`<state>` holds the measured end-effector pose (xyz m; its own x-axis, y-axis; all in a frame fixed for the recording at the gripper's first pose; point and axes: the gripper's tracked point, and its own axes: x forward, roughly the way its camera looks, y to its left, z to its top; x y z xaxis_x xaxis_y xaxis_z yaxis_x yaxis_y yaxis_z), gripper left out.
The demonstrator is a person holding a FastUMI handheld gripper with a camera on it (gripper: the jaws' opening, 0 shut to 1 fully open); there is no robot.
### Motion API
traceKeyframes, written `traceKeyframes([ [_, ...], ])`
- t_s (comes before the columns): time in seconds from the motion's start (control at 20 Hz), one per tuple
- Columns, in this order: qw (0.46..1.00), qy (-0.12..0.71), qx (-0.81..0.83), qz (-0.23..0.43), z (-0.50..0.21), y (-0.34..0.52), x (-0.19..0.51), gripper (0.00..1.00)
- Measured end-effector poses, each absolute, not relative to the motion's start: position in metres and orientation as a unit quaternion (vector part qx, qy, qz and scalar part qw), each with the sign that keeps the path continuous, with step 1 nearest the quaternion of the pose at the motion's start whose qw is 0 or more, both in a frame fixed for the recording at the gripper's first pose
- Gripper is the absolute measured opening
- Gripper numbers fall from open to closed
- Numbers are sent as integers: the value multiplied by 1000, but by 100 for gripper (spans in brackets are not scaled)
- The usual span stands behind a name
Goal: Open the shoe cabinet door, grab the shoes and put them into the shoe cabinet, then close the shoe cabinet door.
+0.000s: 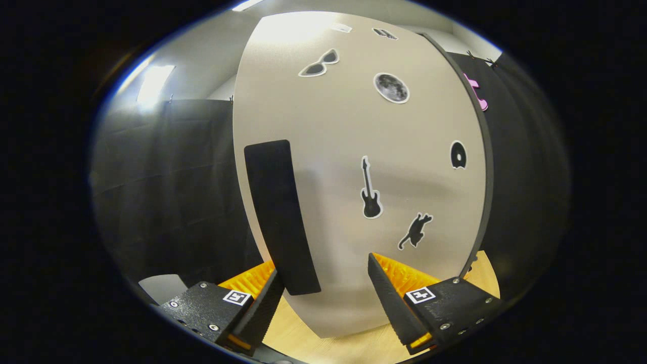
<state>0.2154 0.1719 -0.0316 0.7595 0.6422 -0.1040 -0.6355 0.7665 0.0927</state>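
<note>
Pale wood surface (323,344): light-grained board under the cabinet and the claw, seen between the two fingers and again past the right finger at about 4 o'clock from the door's middle.
Booth wall (167,192): black cloth hanging at 9 o'clock from the cabinet; more of it at 3 o'clock, beyond the door's right edge.
Left finger (252,298): reaches forward just at 7 o'clock of the handle's lower end; whether it touches the handle cannot be told.
Handle (280,217): a long black upright strip on the left part of the door, its lower end coming down just inside the left finger.
Shoe cabinet door (343,126): matt beige panel, closed as far as can be seen, standing directly ahead of the claw and close to it; a dark edge runs down its right side.
Claw (323,288): fingers held wide apart, clamped on nothing; the door's lower part and the handle's end lie in the gap between them.
Stickers, left to right on the door: sunglasses (318,64) at 12 o'clock from the handle's top; a guitar (370,189) near the door's middle; a moon disc (391,88) at 1 o'clock from the guitar; a cat (415,231) at 4 o'clock from the guitar; a black disc (458,154) near the right edge.
Right finger (391,298): at 6 o'clock below the guitar and cat, apart from the handle.
</note>
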Motion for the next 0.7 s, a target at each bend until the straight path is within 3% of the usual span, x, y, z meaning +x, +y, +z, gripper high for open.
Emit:
traceKeyframes([
  [0.7, 969, 13, 36, 243, -29, 208, 239, 97],
])
